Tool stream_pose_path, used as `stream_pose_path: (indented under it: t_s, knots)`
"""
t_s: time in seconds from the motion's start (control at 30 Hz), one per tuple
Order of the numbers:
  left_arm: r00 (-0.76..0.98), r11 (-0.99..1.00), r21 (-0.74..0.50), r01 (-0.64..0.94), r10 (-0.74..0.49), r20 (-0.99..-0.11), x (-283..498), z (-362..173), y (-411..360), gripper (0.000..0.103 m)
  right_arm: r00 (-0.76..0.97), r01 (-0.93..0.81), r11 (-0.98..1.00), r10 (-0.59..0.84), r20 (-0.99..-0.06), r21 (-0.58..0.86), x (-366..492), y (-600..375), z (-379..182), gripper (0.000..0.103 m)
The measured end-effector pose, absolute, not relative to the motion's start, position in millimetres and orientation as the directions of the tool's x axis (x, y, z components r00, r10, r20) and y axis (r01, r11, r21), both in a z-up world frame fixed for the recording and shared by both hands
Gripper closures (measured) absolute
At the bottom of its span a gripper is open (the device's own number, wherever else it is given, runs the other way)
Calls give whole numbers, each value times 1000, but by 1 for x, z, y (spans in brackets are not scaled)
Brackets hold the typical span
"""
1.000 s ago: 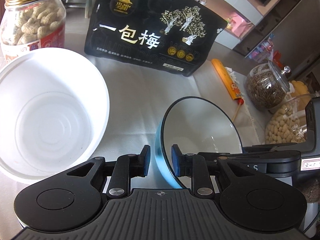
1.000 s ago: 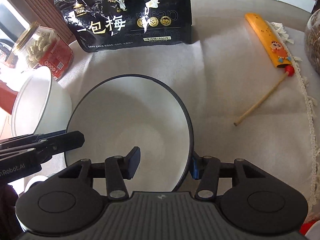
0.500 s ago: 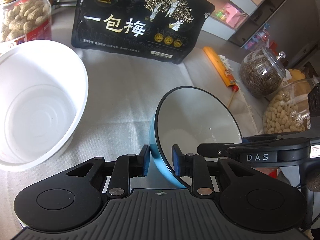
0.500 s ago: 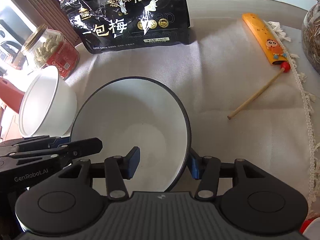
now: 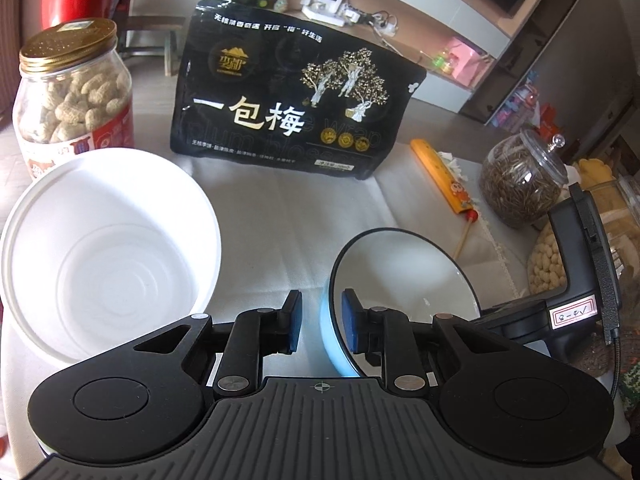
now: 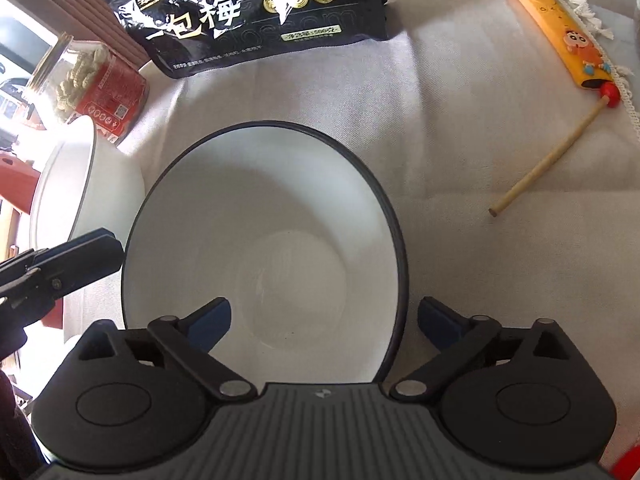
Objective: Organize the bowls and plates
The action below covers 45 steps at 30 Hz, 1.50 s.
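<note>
Two bowls on the cloth, not yet stacked

Nearest, the left gripper straddles the rim of the blue bowl, pads a little apart with a gap on the outer side, not clamping; the right gripper spreads wide across the bowl's near rim, gripping nothing. The white bowl sits apart just left of the blue bowl, beyond it the peanut jar and the black snack bag. Nesting appears undone.
</note>
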<state>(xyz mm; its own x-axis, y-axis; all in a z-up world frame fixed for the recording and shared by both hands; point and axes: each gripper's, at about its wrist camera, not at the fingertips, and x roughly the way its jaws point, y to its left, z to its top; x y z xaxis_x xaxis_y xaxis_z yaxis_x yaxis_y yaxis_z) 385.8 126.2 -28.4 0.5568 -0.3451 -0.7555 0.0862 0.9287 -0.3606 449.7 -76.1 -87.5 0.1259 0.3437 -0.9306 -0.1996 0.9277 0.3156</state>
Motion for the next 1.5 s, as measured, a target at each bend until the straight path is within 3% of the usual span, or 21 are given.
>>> stream_pose_path:
  t_s: [0.23,0.47,0.53,0.7,0.8,0.9,1.1,1.23,1.5]
  knots:
    - [550,930,-363,62,-336,-765,392,-35,133,79,37,-168,924,355,-934,344,465,-77,-89,0]
    - [550,924,-374,78,-353,-757,392,-36,131,79,26,-352,911,238,-971,214,453,-49,-90,0]
    - [531,911,-403,84,-383,-756,395,-40,131,79,46,-304,924,255,-966,230,454,-54,-88,6]
    - [504,900,-432,55,-399,-766,401,-54,130,79,157,-114,944,326,-932,311,460,-93,-76,32]
    - [487,891,-452,45,-414,-769,405,-61,130,79,204,-97,957,287,-936,272,459,-104,-72,51]
    - [470,892,-449,49,-417,-778,406,-67,125,79,215,-117,962,267,-940,246,455,-103,-71,60]
    - [410,878,-475,55,-454,-791,411,-84,113,80,186,-176,946,304,-934,273,445,-82,-76,64]
    - [428,907,-412,89,-408,-806,402,-77,99,76,221,-198,951,278,-935,236,437,-78,-67,64]
    - [438,916,-375,141,-397,-806,401,-80,85,75,266,-195,953,281,-922,234,429,-93,-59,59]
